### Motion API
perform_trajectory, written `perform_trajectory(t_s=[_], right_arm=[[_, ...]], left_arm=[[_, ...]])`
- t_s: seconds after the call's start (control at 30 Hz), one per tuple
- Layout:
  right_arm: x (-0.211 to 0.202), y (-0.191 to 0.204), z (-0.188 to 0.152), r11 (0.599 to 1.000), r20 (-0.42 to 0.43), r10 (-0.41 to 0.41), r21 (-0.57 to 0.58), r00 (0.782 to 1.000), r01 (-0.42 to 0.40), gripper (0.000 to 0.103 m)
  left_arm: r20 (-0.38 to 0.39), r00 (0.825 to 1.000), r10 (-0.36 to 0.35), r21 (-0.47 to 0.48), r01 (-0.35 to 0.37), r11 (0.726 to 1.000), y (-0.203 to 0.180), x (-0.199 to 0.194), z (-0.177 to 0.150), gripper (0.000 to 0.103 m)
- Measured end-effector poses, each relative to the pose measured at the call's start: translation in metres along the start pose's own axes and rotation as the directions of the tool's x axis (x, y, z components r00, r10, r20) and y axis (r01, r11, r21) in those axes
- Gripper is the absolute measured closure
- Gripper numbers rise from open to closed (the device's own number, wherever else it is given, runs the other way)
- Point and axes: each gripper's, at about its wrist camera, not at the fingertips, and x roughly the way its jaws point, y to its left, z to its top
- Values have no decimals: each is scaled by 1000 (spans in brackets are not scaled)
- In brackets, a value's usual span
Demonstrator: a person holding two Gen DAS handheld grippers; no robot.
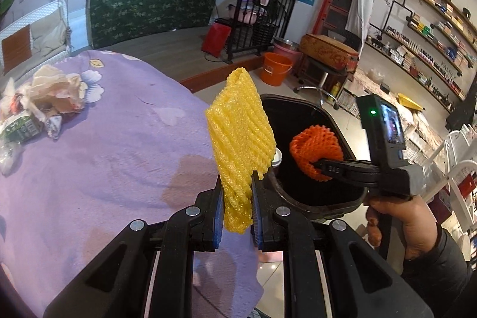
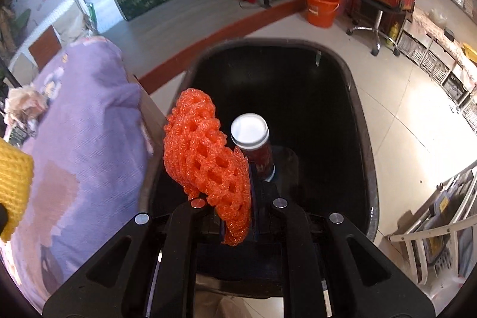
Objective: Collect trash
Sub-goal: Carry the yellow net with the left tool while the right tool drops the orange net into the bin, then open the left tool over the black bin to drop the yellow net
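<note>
My left gripper (image 1: 237,207) is shut on a yellow foam net sleeve (image 1: 240,136), which stands up from the pads near the table's right edge, just left of the black trash bin (image 1: 342,130). My right gripper (image 2: 235,216) is shut on an orange foam net (image 2: 205,157) and hangs over the open bin (image 2: 362,121); from the left wrist it shows as the orange net (image 1: 314,151) above the bin's mouth. Inside the bin lies a red can with a white lid (image 2: 253,142). A pile of crumpled paper and wrappers (image 1: 35,106) remains on the purple tablecloth (image 1: 119,157).
An orange bucket (image 1: 275,67) and a pink one stand on the floor behind the bin, beside a stool with an orange cushion (image 1: 328,52). Shelves line the right wall. A white rack (image 2: 432,216) stands right of the bin. A hand (image 1: 399,225) holds the right gripper.
</note>
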Motion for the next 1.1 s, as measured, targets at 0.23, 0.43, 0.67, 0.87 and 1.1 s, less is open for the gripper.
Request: perform_trajectory(t_s=[0.23,0.43,0.67,0.87,1.1], right_arm=[[29,-12,-2,999,-96,-23,47,995,27,81],[22,-12,-1,998,-75,-43,36,996,46,41],[-3,-17,-4,997,-14,-43,58,999,43,39],[-29,-28,2,994,70,-95,61,993,91,32],[-66,-47,5,985,204,-144,121,968,121,29]], left_arm=[[-39,999,-24,9,24,1000,-9,16,-2,87],[-72,997,-39,7,39,999,-14,25,-5,87],[-102,992,-75,42,79,996,-30,43,4,87],[-123,989,-86,100,99,990,-55,62,10,87],[-152,983,-105,162,130,978,-79,83,16,87]])
